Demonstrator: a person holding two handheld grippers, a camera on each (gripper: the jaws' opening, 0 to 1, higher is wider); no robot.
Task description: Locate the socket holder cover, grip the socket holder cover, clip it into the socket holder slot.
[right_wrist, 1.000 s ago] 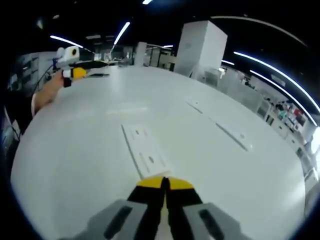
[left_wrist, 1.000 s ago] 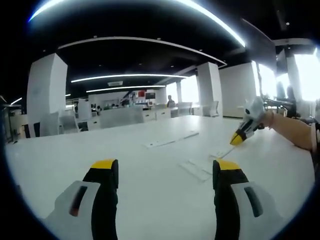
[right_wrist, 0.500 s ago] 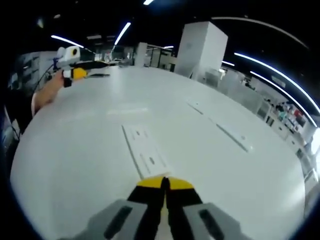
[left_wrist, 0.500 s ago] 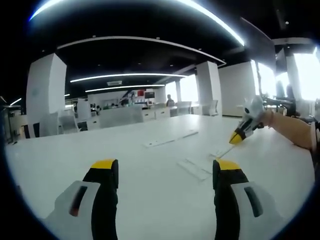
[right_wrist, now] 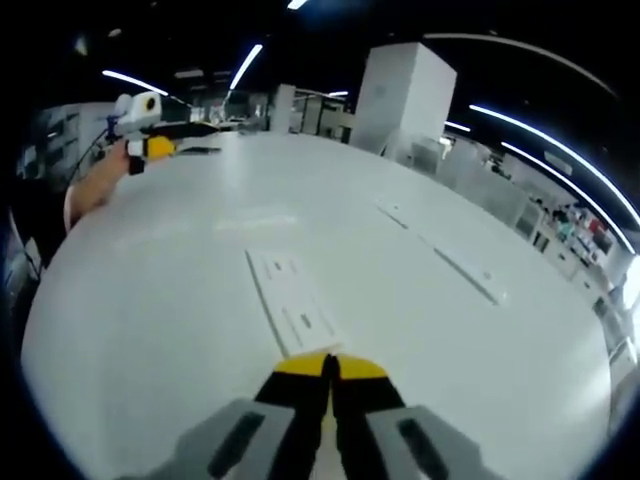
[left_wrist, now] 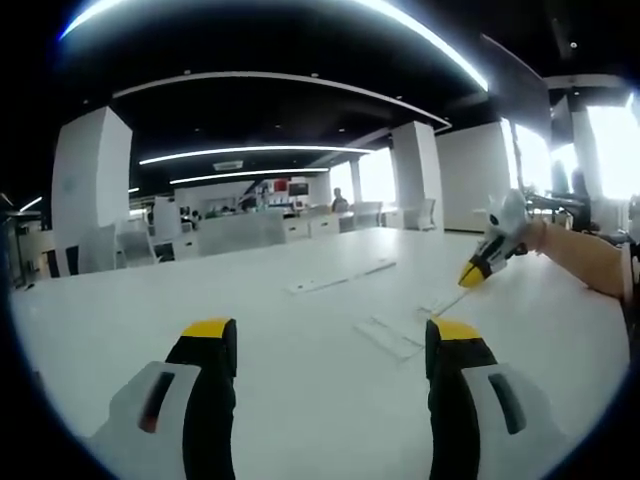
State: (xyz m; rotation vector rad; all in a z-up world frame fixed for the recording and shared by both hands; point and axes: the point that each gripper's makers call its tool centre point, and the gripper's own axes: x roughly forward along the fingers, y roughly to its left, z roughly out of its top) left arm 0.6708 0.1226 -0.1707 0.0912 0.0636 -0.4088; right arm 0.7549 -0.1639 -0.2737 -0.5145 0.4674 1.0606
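The left gripper [left_wrist: 330, 350] is spread wide at the frame's bottom over the table [left_wrist: 130, 310]. The right gripper [right_wrist: 330, 368] is pressed together, its tips at the near end of a white strip, possibly the cover [right_wrist: 292, 305], at centre.

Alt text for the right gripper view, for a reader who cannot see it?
The right gripper, its yellow-tipped jaws closed together, hangs over a white table just short of a flat white strip. Two more white strips lie farther off to the right, and the left gripper shows at upper left.
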